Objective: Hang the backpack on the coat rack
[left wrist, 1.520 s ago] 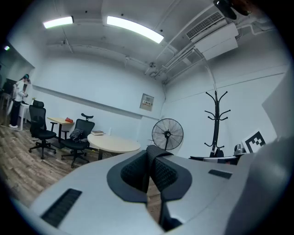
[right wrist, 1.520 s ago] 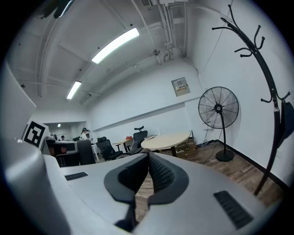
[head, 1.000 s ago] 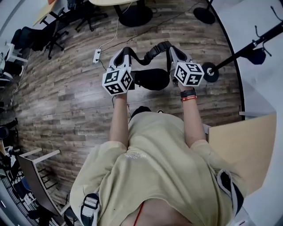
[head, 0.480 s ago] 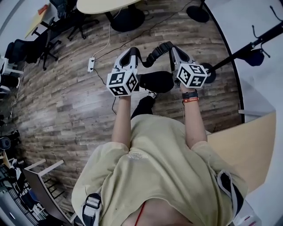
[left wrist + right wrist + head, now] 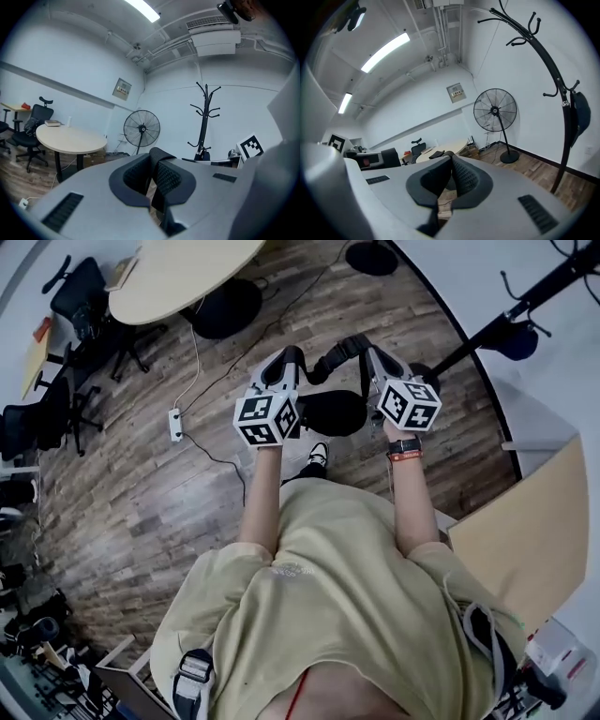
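Jaws of left gripper (image 5: 289, 360) and right gripper (image 5: 373, 358) clench strap (image 5: 336, 349); backpack (image 5: 330, 413) weight may pull it free short of coat rack (image 5: 506, 315).

wood plank floor (image 5: 122, 521), round table (image 5: 178, 273), standing fan (image 5: 494, 111), office chairs (image 5: 33, 124), white walls (image 5: 70, 61).

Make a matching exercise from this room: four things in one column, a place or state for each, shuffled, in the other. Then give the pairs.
Things
1. backpack
2. coat rack
3. round table
4. standing fan

Places or states
A. pale top, office chairs beside it
B. seen between the table and the rack in the left gripper view
C. its strap pinched by the left tool and the right tool
D. upright, a dark item hanging on it

Pairs: 1-C, 2-D, 3-A, 4-B
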`<state>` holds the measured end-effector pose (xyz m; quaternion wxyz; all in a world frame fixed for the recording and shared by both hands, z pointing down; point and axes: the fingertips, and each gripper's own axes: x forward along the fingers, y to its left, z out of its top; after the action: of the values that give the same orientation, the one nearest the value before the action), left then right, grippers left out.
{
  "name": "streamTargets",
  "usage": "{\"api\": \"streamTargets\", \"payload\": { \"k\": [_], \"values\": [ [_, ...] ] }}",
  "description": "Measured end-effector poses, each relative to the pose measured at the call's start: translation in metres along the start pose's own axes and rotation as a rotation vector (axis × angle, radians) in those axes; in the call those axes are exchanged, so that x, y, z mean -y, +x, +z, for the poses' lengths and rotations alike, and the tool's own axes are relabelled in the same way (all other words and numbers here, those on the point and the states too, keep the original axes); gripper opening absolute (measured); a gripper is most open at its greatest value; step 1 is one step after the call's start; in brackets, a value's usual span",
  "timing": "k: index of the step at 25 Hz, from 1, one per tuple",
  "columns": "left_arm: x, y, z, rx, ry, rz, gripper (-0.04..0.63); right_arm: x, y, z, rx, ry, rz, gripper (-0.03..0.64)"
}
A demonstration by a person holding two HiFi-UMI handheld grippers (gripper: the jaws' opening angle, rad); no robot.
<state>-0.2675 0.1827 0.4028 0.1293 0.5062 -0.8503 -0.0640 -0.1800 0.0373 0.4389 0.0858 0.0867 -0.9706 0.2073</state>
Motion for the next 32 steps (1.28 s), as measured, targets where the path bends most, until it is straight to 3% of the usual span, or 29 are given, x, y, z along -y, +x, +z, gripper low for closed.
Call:
{"api": "streamTargets", "payload": {
  "k": [17, 27, 32],
  "values": [
    [0.035, 0.193, 0.020, -0.082, 0.045, -0.384, 0.025, 0.123, 0.038, 0.063, 0.152, 0.059, -0.345, 0.018],
    [0.147, 0.273, -0.002, -0.148, 0.071, -0.652, 0.025, 0.213, -0.016, 0.091, 0.255, 0.102, -0.562, 0.018],
    [0.203, 0.294, -0.015, -0.164, 0.077, -0.735, 0.025, 0.256, -0.068, 0.096, 0.294, 0.122, -0.655, 0.018]
  ]
}}
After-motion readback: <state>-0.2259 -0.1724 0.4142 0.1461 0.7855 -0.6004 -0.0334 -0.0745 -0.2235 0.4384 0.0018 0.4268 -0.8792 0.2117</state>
